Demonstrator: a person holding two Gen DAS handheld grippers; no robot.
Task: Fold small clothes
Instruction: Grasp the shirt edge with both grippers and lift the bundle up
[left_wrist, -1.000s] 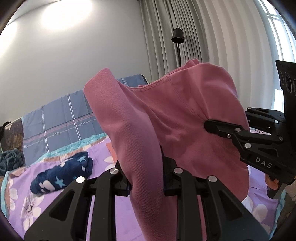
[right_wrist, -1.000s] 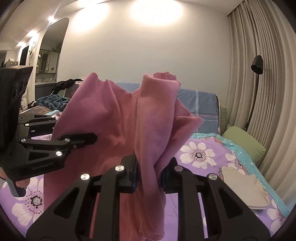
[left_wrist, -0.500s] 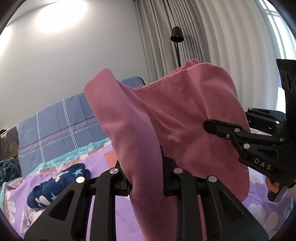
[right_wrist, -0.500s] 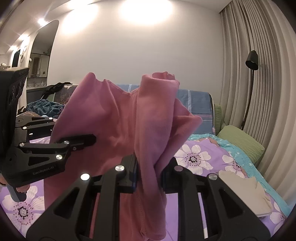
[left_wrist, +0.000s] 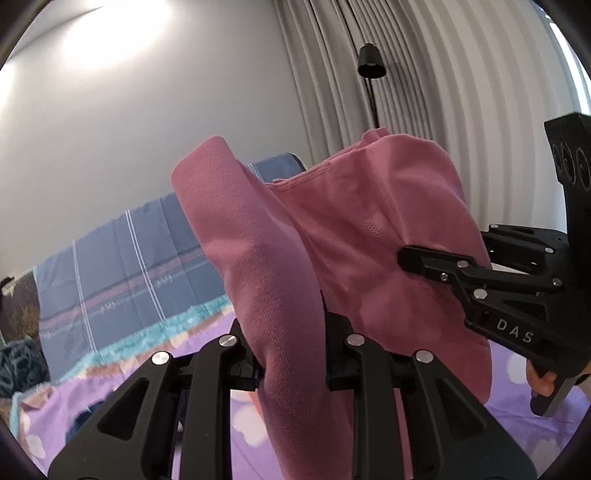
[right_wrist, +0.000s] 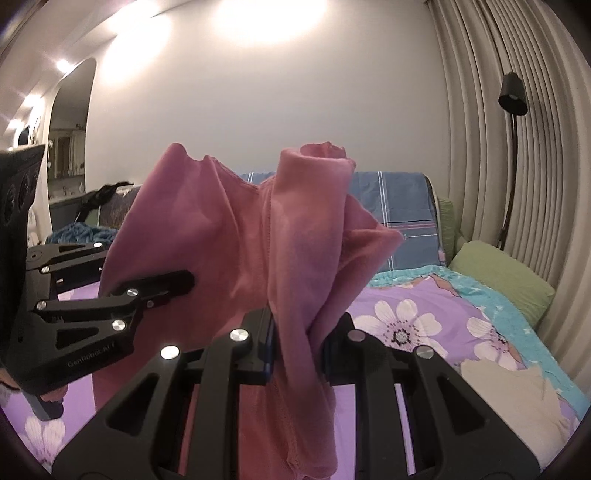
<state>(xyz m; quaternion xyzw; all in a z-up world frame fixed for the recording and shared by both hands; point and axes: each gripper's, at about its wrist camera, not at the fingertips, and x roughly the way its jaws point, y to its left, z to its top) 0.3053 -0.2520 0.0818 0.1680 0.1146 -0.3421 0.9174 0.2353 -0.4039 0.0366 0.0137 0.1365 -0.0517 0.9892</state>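
Above the bed (right_wrist: 424, 306), the left hand-held gripper (left_wrist: 291, 354) and right hand-held gripper (right_wrist: 295, 343) each clamp a bunched fold of the pink garment (left_wrist: 351, 236), lifted clear of the bed.

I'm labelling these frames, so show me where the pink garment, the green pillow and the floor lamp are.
pink garment (right_wrist: 221, 236), right wrist view, on its spread front panel.
green pillow (right_wrist: 502, 277), right wrist view, on its top face.
floor lamp (right_wrist: 512, 96), right wrist view, on its black shade.

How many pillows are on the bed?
1 that I can see: a green pillow at the bed's far right edge, near the curtains. The pink garment may hide others.
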